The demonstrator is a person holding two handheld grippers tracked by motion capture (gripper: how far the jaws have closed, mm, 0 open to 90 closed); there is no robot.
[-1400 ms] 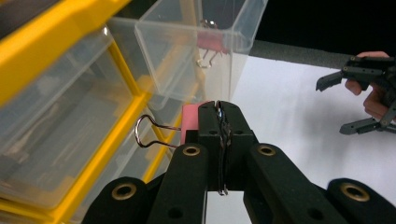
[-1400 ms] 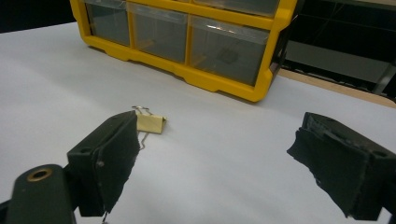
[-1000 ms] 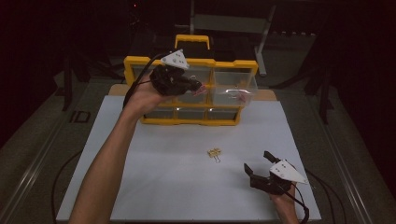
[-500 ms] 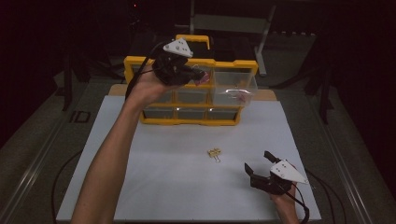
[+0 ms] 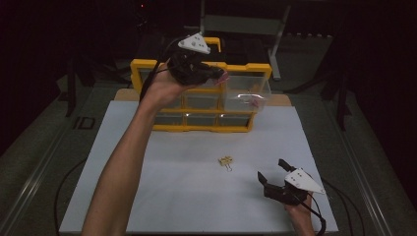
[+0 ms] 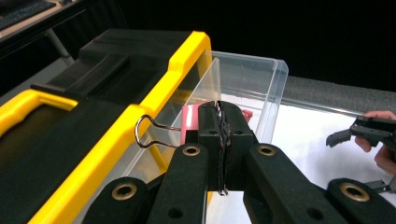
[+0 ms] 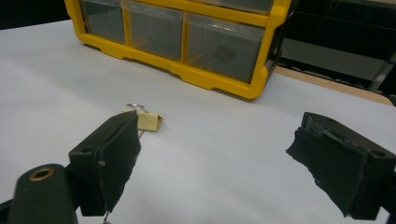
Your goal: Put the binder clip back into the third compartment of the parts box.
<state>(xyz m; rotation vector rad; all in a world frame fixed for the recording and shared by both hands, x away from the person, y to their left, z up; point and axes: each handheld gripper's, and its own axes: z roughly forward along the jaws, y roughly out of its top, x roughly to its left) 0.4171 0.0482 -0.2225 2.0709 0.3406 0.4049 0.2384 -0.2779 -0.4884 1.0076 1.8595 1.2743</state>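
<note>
My left gripper [image 5: 219, 76] is raised in front of the top of the yellow drawer organizer [image 5: 201, 127], shut on a pink binder clip [image 6: 189, 122]. The clip's wire handle [image 6: 150, 133] sticks out to the left of the jaws. Just beyond it a clear plastic drawer [image 6: 254, 77] stands pulled out of the organizer's top right slot [image 5: 246, 93]. My right gripper [image 5: 271, 169] rests low on the white sheet at the near right, open and holding nothing. A yellow binder clip [image 5: 225, 161] lies on the sheet a little to its left, seen close beside the left jaw [image 7: 148, 120].
The organizer [image 7: 210, 77] stands at the far edge of the white sheet [image 5: 187, 196], its other clear drawers pushed in. Its black lid with yellow handle [image 6: 116, 60] faces up. Dark cables trail along the table's edges. A metal stand rises behind the organizer [image 5: 275, 44].
My left hand has lifted the pink clip upward and slightly right, from the organizer's front to its top edge. The right gripper and the yellow clip have stayed where they were.
</note>
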